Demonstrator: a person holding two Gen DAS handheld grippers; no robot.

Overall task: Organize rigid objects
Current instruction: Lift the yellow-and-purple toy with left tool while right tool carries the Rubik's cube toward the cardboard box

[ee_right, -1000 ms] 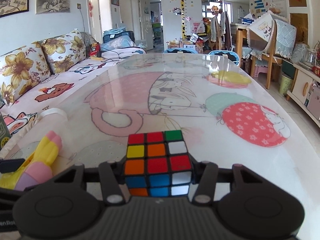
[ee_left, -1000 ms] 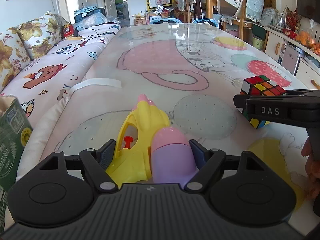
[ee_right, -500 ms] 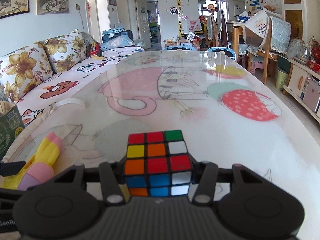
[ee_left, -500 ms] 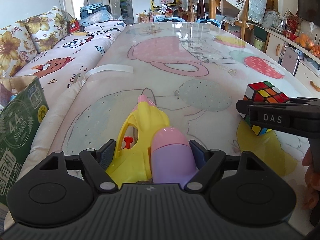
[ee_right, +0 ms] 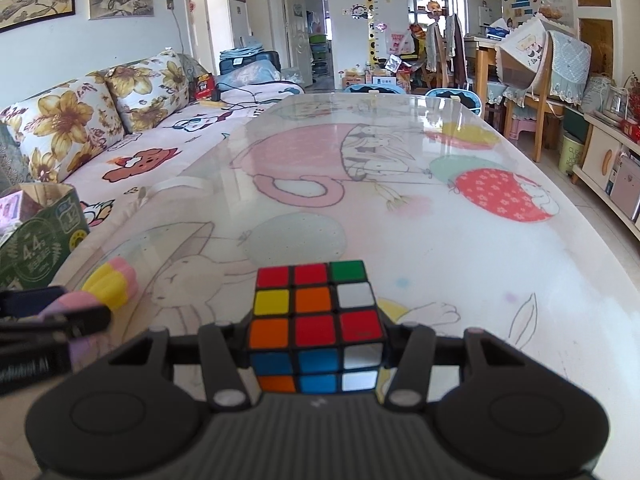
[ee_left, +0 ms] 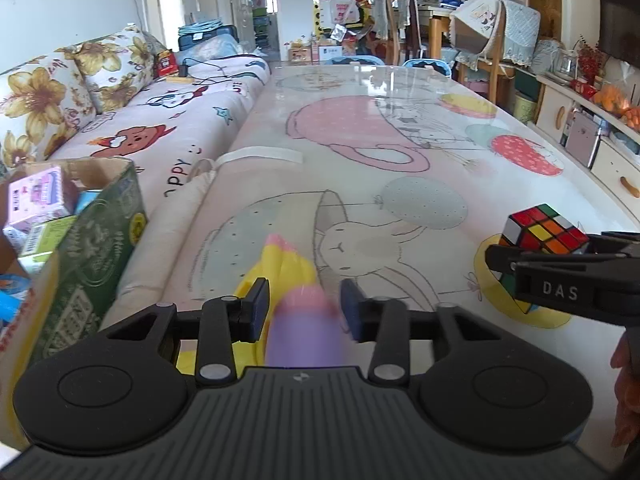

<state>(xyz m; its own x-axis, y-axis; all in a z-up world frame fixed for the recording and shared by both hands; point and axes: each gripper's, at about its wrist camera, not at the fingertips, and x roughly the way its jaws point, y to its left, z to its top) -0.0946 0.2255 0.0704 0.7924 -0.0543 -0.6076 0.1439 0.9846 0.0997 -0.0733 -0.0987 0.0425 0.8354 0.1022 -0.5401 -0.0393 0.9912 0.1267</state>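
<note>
Left gripper (ee_left: 304,312): its blue-padded jaws stand spread, and the toy (ee_left: 298,320), smooth plastic with a yellow body, rounded pink-and-lilac tank and scalloped pink tip, sits blurred between them; whether the pads touch it, I cannot tell. Right gripper (ee_right: 316,340): jaws pinching the cube (ee_right: 316,320), a glossy square-tiled puzzle, red, orange, yellow, green and white on top, blue and white on the near face. From the left camera that cube (ee_left: 540,232) shows at 3 o'clock, clamped in the black matte jaw arms, above the table (ee_left: 400,208). The tabletop is shiny, glass-like, over a pastel cartoon print of rabbits and balloons. At 9 o'clock a green cardboard box (ee_left: 96,256) stands open beside the table edge, small packets inside. From the right camera the toy's tip (ee_right: 110,280) pokes out at 9 o'clock, the box (ee_right: 40,240) beyond it.
</note>
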